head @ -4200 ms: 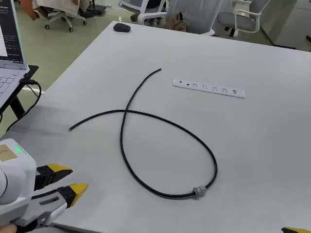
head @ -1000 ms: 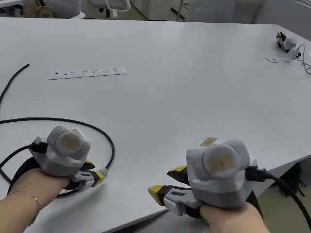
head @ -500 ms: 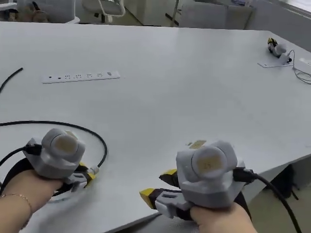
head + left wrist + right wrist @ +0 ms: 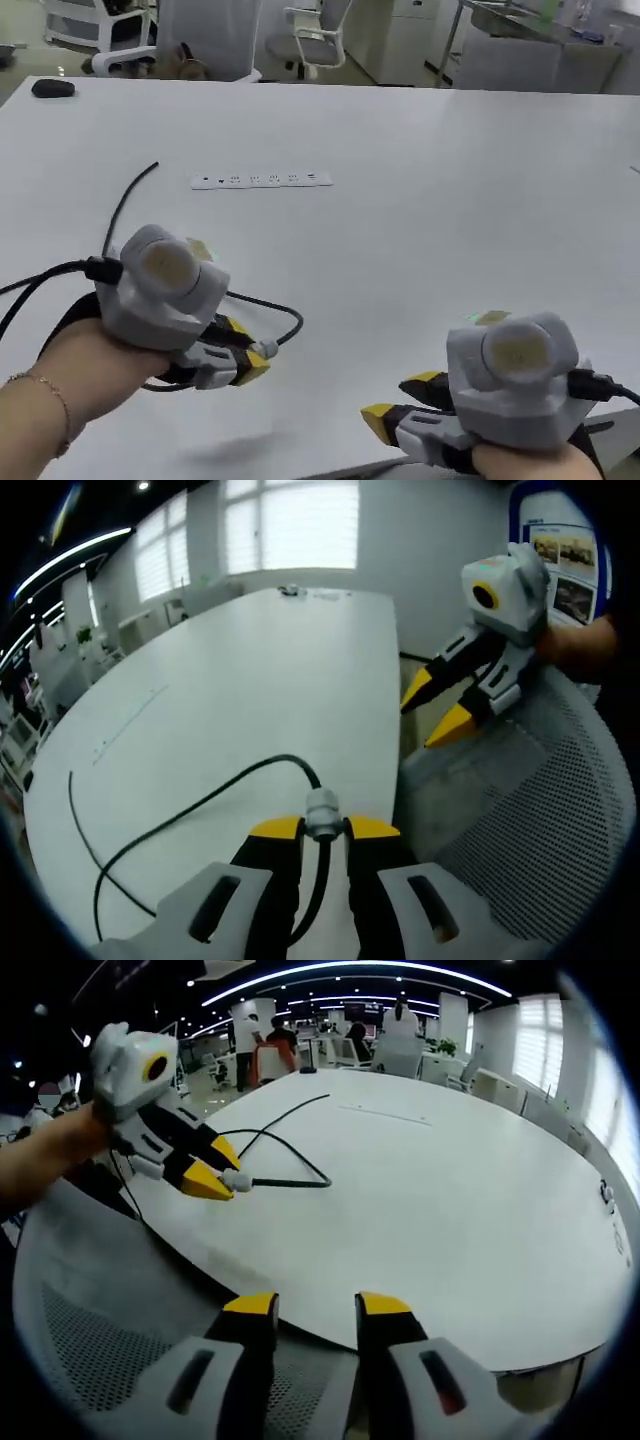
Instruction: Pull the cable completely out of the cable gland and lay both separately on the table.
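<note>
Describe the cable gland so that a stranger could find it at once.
Over the white table, find the left gripper near the front edge. Between its yellow tips sits the cable gland: a small pale grey collar on the black cable, the only light piece on it.

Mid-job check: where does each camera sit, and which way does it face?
Head view: headset, down at table; shows left gripper, right gripper, hands.
Left gripper view: on left gripper, along its jaws shut on gland; right gripper opposite.
Right gripper view: on right gripper, past open jaws toward left gripper.
Shared: cable, gland.
</note>
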{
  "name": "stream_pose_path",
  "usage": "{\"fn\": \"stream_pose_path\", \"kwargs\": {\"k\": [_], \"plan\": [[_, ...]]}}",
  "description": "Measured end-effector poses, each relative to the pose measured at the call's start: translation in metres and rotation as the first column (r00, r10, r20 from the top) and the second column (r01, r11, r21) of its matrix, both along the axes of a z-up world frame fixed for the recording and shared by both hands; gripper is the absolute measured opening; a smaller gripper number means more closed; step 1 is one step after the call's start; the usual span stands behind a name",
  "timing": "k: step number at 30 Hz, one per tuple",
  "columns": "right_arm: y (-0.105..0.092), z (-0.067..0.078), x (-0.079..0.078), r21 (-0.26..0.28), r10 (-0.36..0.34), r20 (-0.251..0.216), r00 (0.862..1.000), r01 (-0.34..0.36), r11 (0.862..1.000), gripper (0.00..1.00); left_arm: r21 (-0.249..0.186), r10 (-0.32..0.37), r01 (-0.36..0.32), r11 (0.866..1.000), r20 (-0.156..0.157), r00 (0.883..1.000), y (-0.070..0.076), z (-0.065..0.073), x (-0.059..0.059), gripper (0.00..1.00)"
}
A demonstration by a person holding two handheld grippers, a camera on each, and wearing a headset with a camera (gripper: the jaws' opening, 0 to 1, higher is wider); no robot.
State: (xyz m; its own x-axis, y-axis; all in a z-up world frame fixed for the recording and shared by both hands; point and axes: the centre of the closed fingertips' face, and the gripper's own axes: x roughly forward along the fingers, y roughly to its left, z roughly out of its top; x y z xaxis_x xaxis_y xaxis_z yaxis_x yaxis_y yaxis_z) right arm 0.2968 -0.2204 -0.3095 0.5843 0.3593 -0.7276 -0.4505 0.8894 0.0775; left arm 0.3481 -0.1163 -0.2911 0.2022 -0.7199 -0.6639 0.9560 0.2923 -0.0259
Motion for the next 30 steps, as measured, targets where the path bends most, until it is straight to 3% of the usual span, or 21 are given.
{"fn": "stream_pose_path", "kwargs": {"k": [4, 6, 8, 9, 11, 12, 13, 14, 15, 16, 17, 20, 22, 24, 25, 26, 27, 29, 30], "plan": [[0.003, -0.004, -0.004, 0.002, 0.021, -0.03, 0.999, -0.021, 1.0, 0.31, -0.012, -0.023, 0.023, 1.0, 0.01, 1.0, 0.009, 0.006, -0.02, 0.17], [0.006, -0.005, -0.006, 0.008, 0.036, -0.041, 0.998, -0.036, 0.999, 0.32, 0.003, -0.049, 0.048, 0.999, 0.036, 0.998, 0.015, 0.009, -0.029, 0.17], [0.017, -0.005, -0.012, 0.048, 0.112, -0.061, 0.992, -0.109, 0.993, 0.34, 0.0, -0.081, 0.081, 0.997, 0.065, 0.995, 0.019, 0.014, -0.039, 0.17], [0.029, -0.006, -0.021, 0.1, 0.219, -0.096, 0.971, -0.21, 0.973, 0.34, -0.004, -0.079, 0.08, 0.997, 0.064, 0.995, 0.022, 0.016, -0.042, 0.17], [0.041, -0.003, -0.027, 0.186, 0.279, -0.125, 0.952, -0.253, 0.949, 0.3, -0.001, -0.11, 0.11, 0.994, 0.093, 0.99, 0.027, 0.02, -0.05, 0.17], [0.043, -0.002, -0.028, 0.18, 0.326, -0.121, 0.938, -0.302, 0.936, 0.28, 0.014, -0.138, 0.137, 0.99, 0.115, 0.984, 0.031, 0.02, -0.055, 0.17], [0.046, -0.001, -0.031, 0.167, 0.375, -0.12, 0.919, -0.353, 0.92, 0.25, 0.022, -0.141, 0.139, 0.99, 0.114, 0.984, 0.034, 0.02, -0.059, 0.17], [0.049, 0.001, -0.034, 0.147, 0.436, -0.131, 0.89, -0.417, 0.897, 0.25, 0.034, -0.15, 0.147, 0.989, 0.115, 0.982, 0.037, 0.019, -0.062, 0.17], [0.05, 0.003, -0.033, 0.118, 0.462, -0.138, 0.876, -0.449, 0.886, 0.26, 0.05, -0.166, 0.16, 0.986, 0.127, 0.978, 0.039, 0.019, -0.065, 0.17], [0.054, 0.008, -0.029, 0.07, 0.511, -0.117, 0.851, -0.506, 0.86, 0.27, 0.064, -0.183, 0.176, 0.982, 0.143, 0.973, 0.042, 0.018, -0.069, 0.17], [0.06, 0.013, -0.027, 0.059, 0.543, -0.106, 0.833, -0.54, 0.84, 0.28, 0.072, -0.195, 0.186, 0.98, 0.15, 0.969, 0.044, 0.018, -0.072, 0.17], [0.091, 0.037, -0.02, 0.106, 0.637, -0.044, 0.77, -0.63, 0.769, 0.28, 0.07, -0.206, 0.197, 0.978, 0.16, 0.965, 0.048, 0.017, -0.079, 0.17], [0.107, 0.044, -0.016, 0.105, 0.686, -0.007, 0.728, -0.681, 0.724, 0.28, 0.065, -0.204, 0.195, 0.979, 0.161, 0.966, 0.049, 0.016, -0.08, 0.17], [0.122, 0.044, -0.018, 0.088, 0.743, -0.019, 0.669, -0.739, 0.668, 0.29, 0.07, -0.209, 0.199, 0.977, 0.179, 0.961, 0.049, 0.018, -0.082, 0.17], [0.132, 0.042, -0.02, 0.078, 0.784, -0.022, 0.62, -0.781, 0.62, 0.29, 0.075, -0.215, 0.204, 0.976, 0.191, 0.958, 0.05, 0.019, -0.082, 0.17], [0.139, 0.041, -0.023, 0.08, 0.809, -0.028, 0.587, -0.805, 0.587, 0.29, 0.08, -0.22, 0.208, 0.975, 0.198, 0.955, 0.05, 0.02, -0.083, 0.17], [0.145, 0.036, -0.028, 0.085, 0.839, -0.051, 0.542, -0.834, 0.545, 0.29, 0.086, -0.229, 0.215, 0.973, 0.207, 0.951, 0.05, 0.021, -0.084, 0.17], [0.152, 0.03, -0.033, 0.099, 0.861, -0.092, 0.5, -0.856, 0.507, 0.29, 0.098, -0.243, 0.226, 0.969, 0.214, 0.946, 0.05, 0.021, -0.085, 0.17], [0.155, 0.028, -0.032, 0.096, 0.862, -0.098, 0.497, -0.858, 0.505, 0.28, 0.109, -0.252, 0.233, 0.966, 0.208, 0.945, 0.051, 0.018, -0.086, 0.17]]}}
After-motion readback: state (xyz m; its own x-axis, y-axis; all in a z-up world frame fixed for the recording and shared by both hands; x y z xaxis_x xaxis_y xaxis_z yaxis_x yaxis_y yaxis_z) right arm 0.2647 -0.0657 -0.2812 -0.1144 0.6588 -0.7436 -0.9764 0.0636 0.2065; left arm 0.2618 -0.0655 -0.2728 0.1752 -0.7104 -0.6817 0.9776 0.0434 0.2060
